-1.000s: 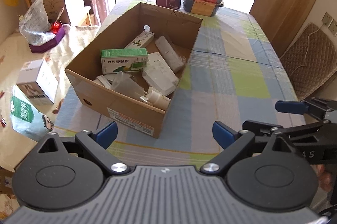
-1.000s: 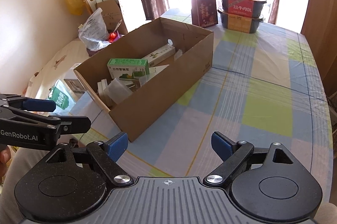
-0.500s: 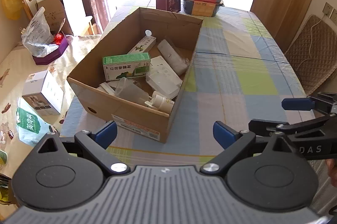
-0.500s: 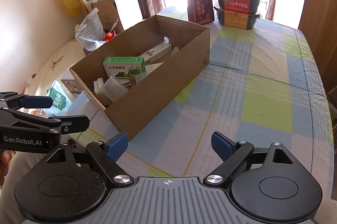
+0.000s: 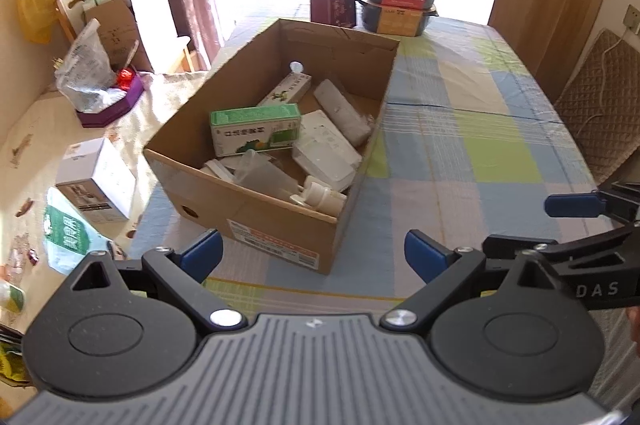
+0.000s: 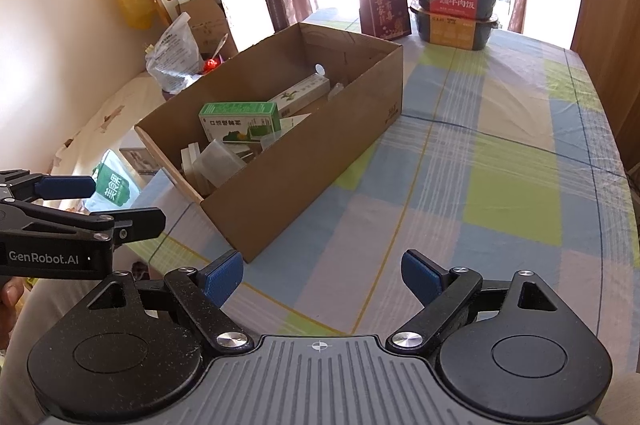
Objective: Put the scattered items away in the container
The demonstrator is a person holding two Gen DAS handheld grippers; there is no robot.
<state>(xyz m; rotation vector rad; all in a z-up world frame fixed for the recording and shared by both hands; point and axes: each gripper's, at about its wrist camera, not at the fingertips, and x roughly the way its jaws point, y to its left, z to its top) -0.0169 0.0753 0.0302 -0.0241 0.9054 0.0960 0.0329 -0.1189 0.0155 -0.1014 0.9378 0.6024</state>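
At lower left of the left wrist view, left gripper (image 5: 313,252) held back with jaws wide and empty, likely because nothing is left to lift. Mid-frame, cardboard box (image 5: 256,207): brown, open-topped, crammed with cartons and bottles. At lower right, right gripper (image 6: 322,275) likewise wide, empty.

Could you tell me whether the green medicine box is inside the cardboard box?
Inside: the green medicine box rests on other items within the cardboard box walls.
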